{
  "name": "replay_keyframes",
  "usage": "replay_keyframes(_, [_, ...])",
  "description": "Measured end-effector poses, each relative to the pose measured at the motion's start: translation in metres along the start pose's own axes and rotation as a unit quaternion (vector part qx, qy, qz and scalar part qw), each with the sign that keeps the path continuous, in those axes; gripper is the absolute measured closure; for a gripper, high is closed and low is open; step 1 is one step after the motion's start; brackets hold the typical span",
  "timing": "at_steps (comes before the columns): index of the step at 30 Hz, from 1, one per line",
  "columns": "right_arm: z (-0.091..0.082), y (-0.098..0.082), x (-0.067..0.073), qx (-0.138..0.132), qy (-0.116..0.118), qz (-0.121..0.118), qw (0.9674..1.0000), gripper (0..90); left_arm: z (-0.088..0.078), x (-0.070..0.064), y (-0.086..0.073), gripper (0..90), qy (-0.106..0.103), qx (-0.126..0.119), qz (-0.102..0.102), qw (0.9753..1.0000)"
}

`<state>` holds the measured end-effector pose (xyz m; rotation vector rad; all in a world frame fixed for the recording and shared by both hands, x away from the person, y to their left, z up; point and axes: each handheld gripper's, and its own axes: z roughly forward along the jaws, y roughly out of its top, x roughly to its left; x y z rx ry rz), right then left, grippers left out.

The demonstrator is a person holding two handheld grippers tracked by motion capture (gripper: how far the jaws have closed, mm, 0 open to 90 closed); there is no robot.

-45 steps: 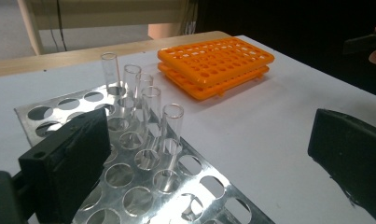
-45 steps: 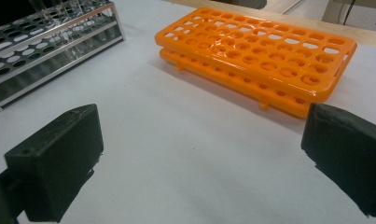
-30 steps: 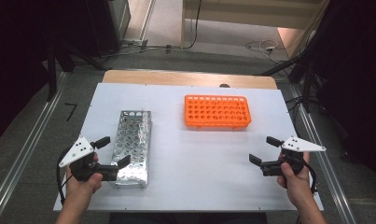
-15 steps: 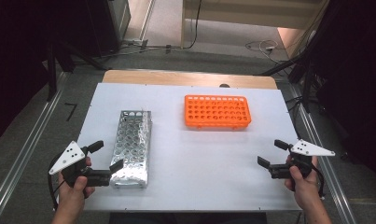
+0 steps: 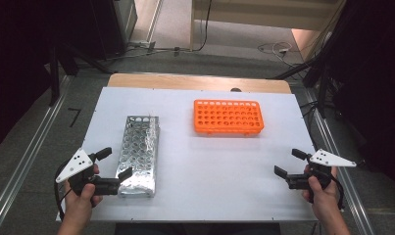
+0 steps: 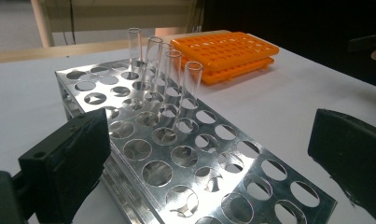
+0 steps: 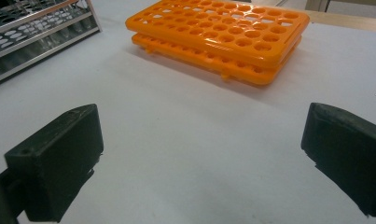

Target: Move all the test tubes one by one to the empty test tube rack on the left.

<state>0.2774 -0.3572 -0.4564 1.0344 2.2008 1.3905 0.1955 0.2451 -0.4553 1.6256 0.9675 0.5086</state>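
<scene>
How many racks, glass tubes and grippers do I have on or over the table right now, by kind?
Metal rack: 1
Orange rack: 1
Glass tubes standing in the metal rack: 4
Grippers, left gripper and right gripper, both open: 2
Total: 8

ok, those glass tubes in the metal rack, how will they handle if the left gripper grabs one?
The glass tubes look thin-walled and clear, so probably fragile and slippery between hard jaws. They stand upright in the metal rack, so a straight lift should free one. Being round, one would likely roll if laid on the table.
</scene>
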Motion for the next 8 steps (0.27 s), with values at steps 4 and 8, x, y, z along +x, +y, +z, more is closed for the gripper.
replay_keyframes(4, [0.0005,0.0004,0.0007,0.000,-0.001,-0.001,1.0000,0.0,-0.0003,0.0000,0.0002,0.0,0.000,-0.001,0.001,1.0000])
replay_keyframes(8, [0.0007,0.0001,0.0010,0.000,-0.002,-0.002,1.0000,0.0,-0.0003,-0.0001,0.0005,0.0,0.001,0.000,0.001,1.0000])
